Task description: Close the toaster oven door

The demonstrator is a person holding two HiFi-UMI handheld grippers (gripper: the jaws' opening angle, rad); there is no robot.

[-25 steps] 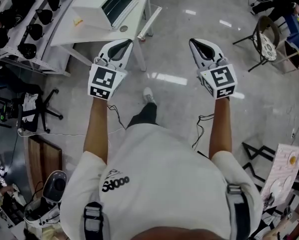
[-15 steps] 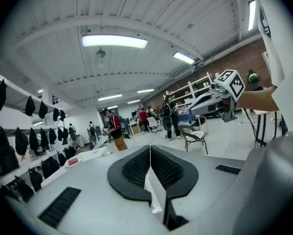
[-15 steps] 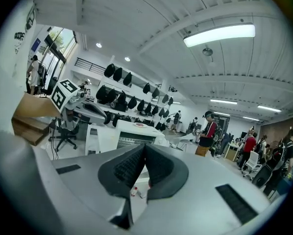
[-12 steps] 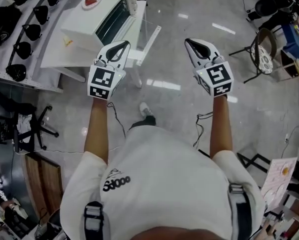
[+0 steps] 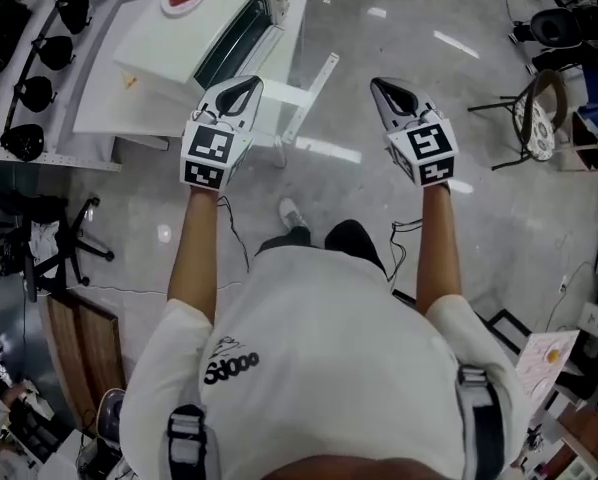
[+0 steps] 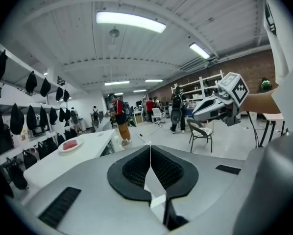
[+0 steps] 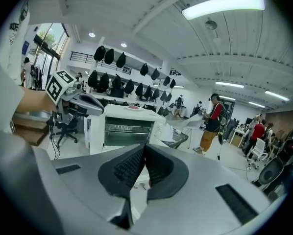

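Head view — oven point(image 5: 179, 33) beyond left tongs point(image 5: 241, 88)

Bright, even indoor light falls from long ceiling lamps point(image 6: 131, 22). Their glare streaks the glossy floor point(image 5: 331, 151), and the white toaster oven point(image 5: 169, 40) top looks nearly washed out. Both gripper views bulge fisheye-fashion with black corners; the head view bends at its edges.
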